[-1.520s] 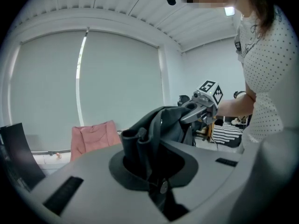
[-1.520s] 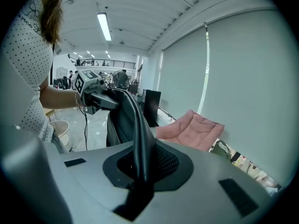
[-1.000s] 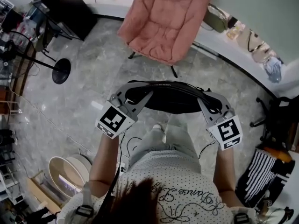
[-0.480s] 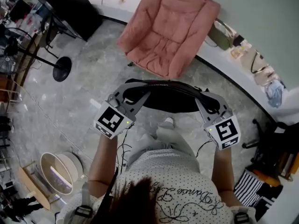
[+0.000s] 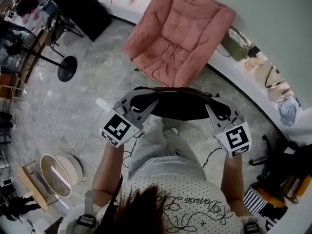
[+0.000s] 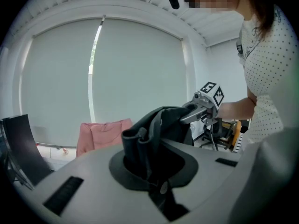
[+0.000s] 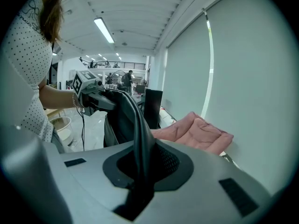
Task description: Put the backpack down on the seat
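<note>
A black backpack hangs in the air between both grippers, above the floor in front of the person. My left gripper is shut on the bag's left edge, black fabric bunched in its jaws. My right gripper is shut on the right edge, a black strap running through its jaws. The seat is a pink cushioned chair just beyond the bag, against the wall; it also shows as pink chair and pink chair in the gripper views.
A black panel and a stand with a round black base are at the left. A round tub sits on the floor at lower left. Bags line a white ledge at the right. Cables trail by the person's legs.
The person has stepped closer to the pink chair with the backpack held between both grippers. The chair looks larger and nearer; both grips are unchanged.
</note>
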`<state>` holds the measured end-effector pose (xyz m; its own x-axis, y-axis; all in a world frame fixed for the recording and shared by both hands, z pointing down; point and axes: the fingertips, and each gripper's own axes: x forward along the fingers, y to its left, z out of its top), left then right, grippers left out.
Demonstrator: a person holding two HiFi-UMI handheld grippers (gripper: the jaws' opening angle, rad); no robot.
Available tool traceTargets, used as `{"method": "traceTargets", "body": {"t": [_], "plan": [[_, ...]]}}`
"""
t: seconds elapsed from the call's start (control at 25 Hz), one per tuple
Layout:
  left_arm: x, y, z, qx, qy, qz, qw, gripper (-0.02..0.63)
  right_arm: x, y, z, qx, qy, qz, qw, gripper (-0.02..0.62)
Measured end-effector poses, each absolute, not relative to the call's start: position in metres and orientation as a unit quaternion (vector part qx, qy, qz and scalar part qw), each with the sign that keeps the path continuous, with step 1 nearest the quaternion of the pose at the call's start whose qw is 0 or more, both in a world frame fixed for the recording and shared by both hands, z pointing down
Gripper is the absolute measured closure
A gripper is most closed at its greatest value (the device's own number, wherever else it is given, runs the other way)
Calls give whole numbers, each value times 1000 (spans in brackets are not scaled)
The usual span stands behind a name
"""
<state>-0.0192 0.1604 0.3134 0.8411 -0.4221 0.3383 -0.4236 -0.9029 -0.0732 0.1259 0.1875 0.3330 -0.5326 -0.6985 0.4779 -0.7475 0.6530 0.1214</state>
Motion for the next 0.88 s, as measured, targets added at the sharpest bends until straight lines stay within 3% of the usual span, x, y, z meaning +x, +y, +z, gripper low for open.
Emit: {"method": "traceTargets", "body": {"t": [0.88], "plan": [[-44, -72, 312, 975, -154, 162, -16, 575, 94, -19, 328, 474, -841, 59, 255, 545]]}}
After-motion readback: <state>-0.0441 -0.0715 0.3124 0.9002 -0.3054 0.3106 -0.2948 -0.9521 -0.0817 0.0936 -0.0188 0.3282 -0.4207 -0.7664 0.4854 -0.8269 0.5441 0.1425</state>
